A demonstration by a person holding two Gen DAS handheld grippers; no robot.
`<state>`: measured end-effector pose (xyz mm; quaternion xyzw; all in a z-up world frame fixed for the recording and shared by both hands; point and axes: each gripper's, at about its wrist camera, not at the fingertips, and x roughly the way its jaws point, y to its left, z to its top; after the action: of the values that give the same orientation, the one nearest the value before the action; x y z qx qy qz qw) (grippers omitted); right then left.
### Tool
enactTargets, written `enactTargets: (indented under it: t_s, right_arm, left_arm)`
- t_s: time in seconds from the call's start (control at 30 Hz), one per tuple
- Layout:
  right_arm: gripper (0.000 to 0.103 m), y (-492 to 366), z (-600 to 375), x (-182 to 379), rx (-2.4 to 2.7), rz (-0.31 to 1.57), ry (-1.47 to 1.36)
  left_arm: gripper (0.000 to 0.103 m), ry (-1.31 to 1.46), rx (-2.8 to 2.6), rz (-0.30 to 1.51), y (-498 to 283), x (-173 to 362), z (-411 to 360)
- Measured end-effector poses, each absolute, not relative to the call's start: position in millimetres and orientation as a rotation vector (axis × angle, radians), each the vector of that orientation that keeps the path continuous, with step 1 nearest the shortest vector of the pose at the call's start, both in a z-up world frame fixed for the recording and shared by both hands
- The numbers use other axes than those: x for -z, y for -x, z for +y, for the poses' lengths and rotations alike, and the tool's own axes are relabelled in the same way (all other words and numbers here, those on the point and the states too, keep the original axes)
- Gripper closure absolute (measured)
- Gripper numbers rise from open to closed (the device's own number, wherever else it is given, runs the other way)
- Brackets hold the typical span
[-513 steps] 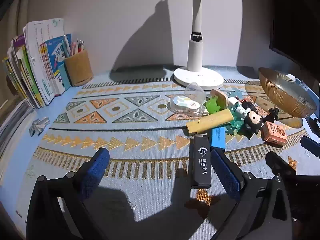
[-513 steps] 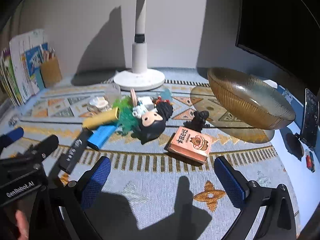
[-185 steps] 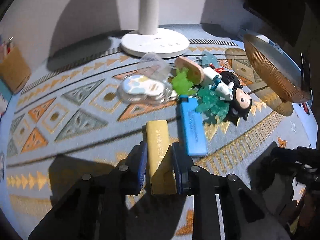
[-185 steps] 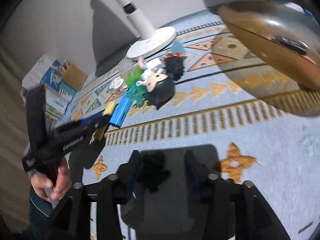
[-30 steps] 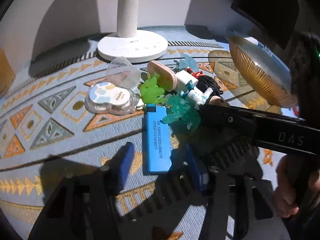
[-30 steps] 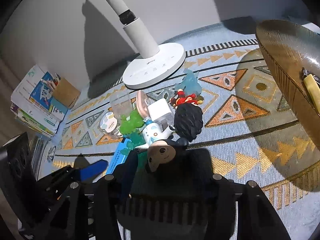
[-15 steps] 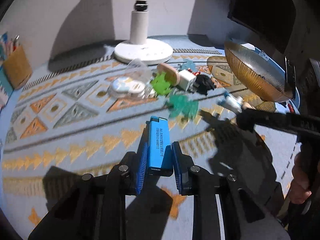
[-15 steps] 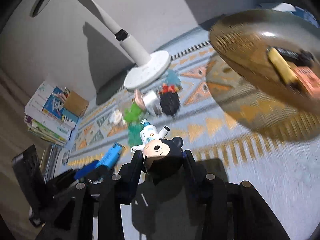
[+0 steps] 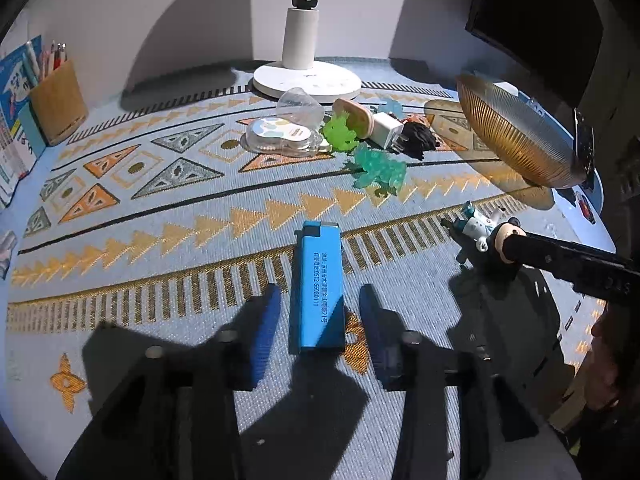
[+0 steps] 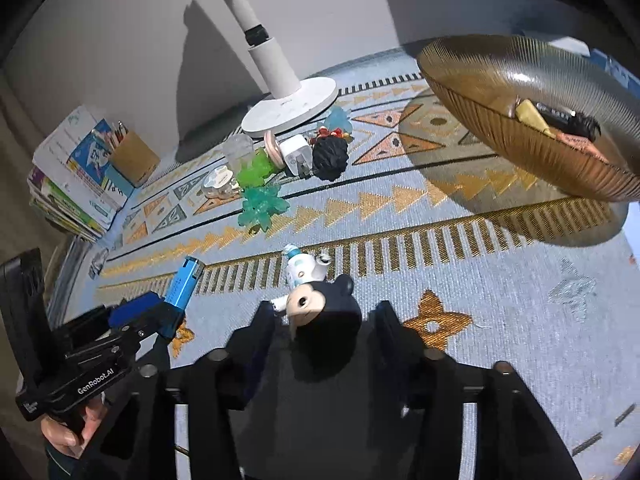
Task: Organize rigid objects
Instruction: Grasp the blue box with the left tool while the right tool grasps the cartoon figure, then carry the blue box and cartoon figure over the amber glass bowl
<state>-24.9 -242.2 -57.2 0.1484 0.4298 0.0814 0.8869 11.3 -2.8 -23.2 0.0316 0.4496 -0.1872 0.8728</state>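
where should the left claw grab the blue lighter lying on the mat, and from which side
Take the blue lighter across its two long narrow sides, near mid-body, coming down from above and behind along its length. It lies flat on the mat with its long axis already in line with the left claw, whose jaws have just been opening and now stand clear on either side, so closing them square should do.

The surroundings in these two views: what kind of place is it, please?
Probably a home desk or study corner. A white desk lamp stands on a patterned mat, a pen holder sits beside stacked books, and a dark monitor stands behind.
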Motion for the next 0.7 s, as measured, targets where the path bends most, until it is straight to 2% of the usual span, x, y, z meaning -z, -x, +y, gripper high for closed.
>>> enactTargets:
  t_s: [0.07,0.47,0.53,0.57,0.6,0.67,0.7]
  right_arm:
    - [0.039,28,-241,56,-0.168,0.883,-0.288]
    - [0.039,17,-225,67,-0.115,0.887,-0.172]
    - [0.039,16,-223,67,-0.112,0.879,-0.156]
    - [0.040,16,-221,67,-0.104,0.868,-0.136]
    - [0.047,17,-218,66,-0.095,0.857,-0.115]
    - [0.055,16,-215,66,-0.077,0.852,-0.078]
    - [0.055,17,-213,65,-0.073,0.849,-0.064]
  left_arm:
    - [0.064,-0.061,0.397,0.949,-13,27,-3]
    - [0.065,-0.090,0.386,0.928,-16,32,-18]
    - [0.075,-0.108,0.367,0.918,-15,32,-20]
    - [0.076,-0.109,0.364,0.916,-15,32,-20]
    - [0.082,-0.105,0.366,0.915,-15,32,-20]
    - [0.082,-0.088,0.382,0.917,-14,31,-19]
    - [0.082,-0.085,0.381,0.910,-13,30,-18]
